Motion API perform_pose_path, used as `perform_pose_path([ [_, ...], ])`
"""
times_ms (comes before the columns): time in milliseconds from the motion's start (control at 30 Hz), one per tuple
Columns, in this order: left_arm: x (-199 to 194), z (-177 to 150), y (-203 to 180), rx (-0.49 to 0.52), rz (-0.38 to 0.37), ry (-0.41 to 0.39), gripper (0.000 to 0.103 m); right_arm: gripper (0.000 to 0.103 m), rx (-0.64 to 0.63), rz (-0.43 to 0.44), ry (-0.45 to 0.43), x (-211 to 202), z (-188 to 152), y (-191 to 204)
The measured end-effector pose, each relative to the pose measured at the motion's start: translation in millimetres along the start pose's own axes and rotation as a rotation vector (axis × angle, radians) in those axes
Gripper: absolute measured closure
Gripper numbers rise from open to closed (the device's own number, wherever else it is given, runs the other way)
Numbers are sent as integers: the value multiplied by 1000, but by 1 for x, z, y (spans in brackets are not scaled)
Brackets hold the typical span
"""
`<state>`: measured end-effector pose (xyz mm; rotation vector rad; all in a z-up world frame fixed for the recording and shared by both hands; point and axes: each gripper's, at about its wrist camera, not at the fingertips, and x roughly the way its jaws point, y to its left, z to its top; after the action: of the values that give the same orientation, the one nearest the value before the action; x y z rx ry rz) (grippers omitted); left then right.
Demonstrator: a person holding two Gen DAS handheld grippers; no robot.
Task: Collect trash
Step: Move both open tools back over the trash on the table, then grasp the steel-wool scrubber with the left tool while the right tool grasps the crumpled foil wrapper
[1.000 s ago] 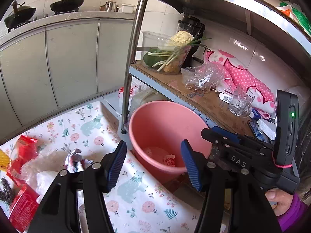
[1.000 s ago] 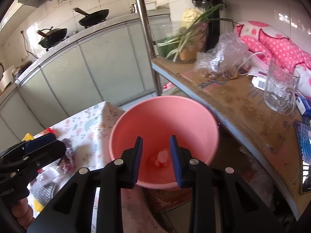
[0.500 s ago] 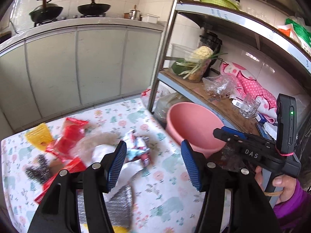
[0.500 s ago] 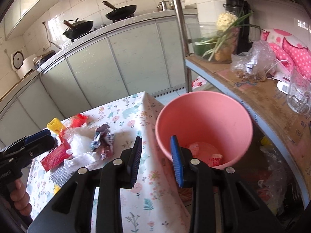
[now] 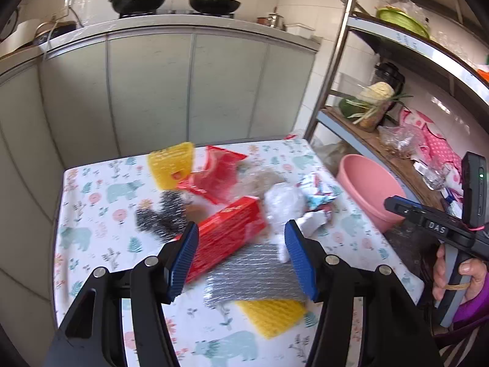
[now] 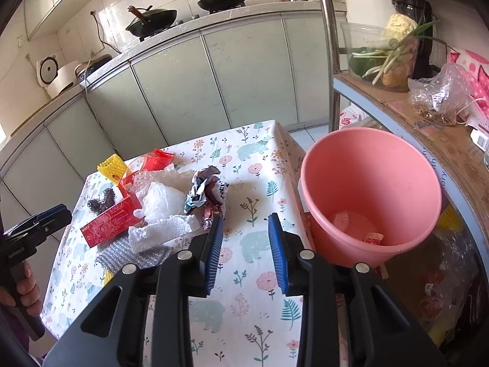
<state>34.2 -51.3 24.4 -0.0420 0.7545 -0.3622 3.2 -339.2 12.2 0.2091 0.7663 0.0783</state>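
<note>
Trash [image 6: 159,211] heaps on the floral tablecloth [image 6: 244,263] — red box, crumpled wrappers, silver foil; pink bucket [image 6: 369,189] at 3 o'clock; both grippers [image 5: 241,257] [image 6: 246,244] gape, empty.

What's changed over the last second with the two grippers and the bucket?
Both grippers swung away from the pink bucket toward the trash pile: left gripper now over the red box, right gripper over the tablecloth; its fingers opened wider. Nothing grasped. Bucket and pile unmoved.
</note>
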Motion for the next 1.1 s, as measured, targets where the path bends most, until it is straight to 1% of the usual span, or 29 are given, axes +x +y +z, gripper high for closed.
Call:
perform_pose_path([
  [233,1,1,44,-87,85,-7,46,72,5,17,24,11,-1,4],
  [400,26,6,63,-116,133,22,46,72,-6,29,37,17,-2,10],
  [533,48,7,79,-185,151,59,47,72,-19,41,40,18,-2,15],
  [567,53,6,84,-207,148,66,52,72,-23,43,39,19,-1,16],
  [667,62,7,94,-258,132,73,56,72,-27,57,40,22,0,19],
  [700,64,7,95,-262,130,72,57,72,-28,61,42,23,0,19],
  [733,66,8,95,-260,131,73,60,72,-30,64,44,25,1,21],
  [767,68,8,95,-255,130,77,67,72,-34,74,48,27,2,23],
  [800,70,8,94,-252,130,82,71,72,-37,80,50,28,3,25],
  [833,72,8,94,-248,133,87,79,72,-44,85,51,29,4,27],
  [867,72,7,94,-243,137,84,84,72,-53,87,50,30,5,30],
  [900,70,7,94,-239,140,76,87,72,-65,89,49,31,7,33],
  [967,66,7,95,-240,136,59,90,72,-82,99,47,33,10,38],
  [1100,52,10,99,-260,143,18,92,72,-102,118,59,43,15,46],
])
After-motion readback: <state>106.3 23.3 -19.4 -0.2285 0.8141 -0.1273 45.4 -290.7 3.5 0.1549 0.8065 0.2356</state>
